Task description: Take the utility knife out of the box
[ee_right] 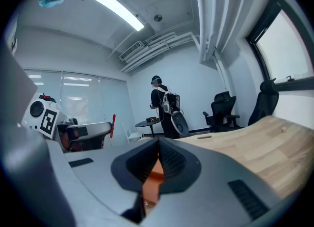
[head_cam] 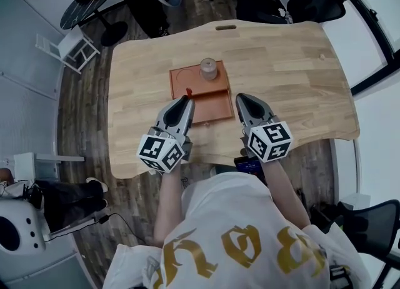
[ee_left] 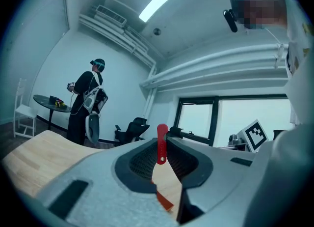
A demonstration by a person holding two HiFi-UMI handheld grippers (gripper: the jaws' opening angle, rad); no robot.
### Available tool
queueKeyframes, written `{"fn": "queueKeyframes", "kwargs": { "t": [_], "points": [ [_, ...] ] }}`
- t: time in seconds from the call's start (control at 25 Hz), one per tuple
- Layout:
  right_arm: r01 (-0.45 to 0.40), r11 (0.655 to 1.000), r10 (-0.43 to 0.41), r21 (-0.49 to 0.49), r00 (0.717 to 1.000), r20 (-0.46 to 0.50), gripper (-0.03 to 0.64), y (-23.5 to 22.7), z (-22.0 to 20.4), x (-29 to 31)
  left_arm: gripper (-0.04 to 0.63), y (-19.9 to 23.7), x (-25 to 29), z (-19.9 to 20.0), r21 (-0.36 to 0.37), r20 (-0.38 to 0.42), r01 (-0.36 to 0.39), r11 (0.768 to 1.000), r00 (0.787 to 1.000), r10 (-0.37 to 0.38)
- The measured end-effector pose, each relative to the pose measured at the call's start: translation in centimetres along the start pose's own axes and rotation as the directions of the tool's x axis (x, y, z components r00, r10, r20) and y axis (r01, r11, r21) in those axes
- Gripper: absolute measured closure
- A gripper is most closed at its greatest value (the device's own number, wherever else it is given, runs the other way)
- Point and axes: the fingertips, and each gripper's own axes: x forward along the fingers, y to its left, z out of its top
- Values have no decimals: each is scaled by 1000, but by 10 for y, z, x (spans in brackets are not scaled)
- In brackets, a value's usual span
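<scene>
Pinching the utility knife (ee_left: 161,145) is the left hand-held gripper (head_cam: 184,100); right hand-held gripper (ee_right: 158,142) closed, empty.

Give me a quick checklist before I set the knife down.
1. Left gripper clamped on the knife: ok.
2. Knife lifted off the box floor: ok; it hangs above the box.
3. Right gripper empty, jaws together: ok.
4. Jar upright at the box's back, apart from both grippers: ok.
5. Bare table beside the box: ok.
6. Blade retracted: cannot tell.
</scene>
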Motion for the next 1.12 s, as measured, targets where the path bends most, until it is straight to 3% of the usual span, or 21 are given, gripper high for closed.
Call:
{"fn": "queueKeyframes", "kwargs": {
  "t": [0.48, 1.12],
  "points": [
    [17, 999, -16, -46, 1000, 10, 606, 4, 7, -5, 535, -9, -3, 2, 48, 16, 10, 999, 1000, -11],
    [-6, 997, 5, -76, 1000, -8, 606, 13, 3, -3, 535, -12, -6, -4, 43, 6, 34, 999, 999, -34]
  ]
}}
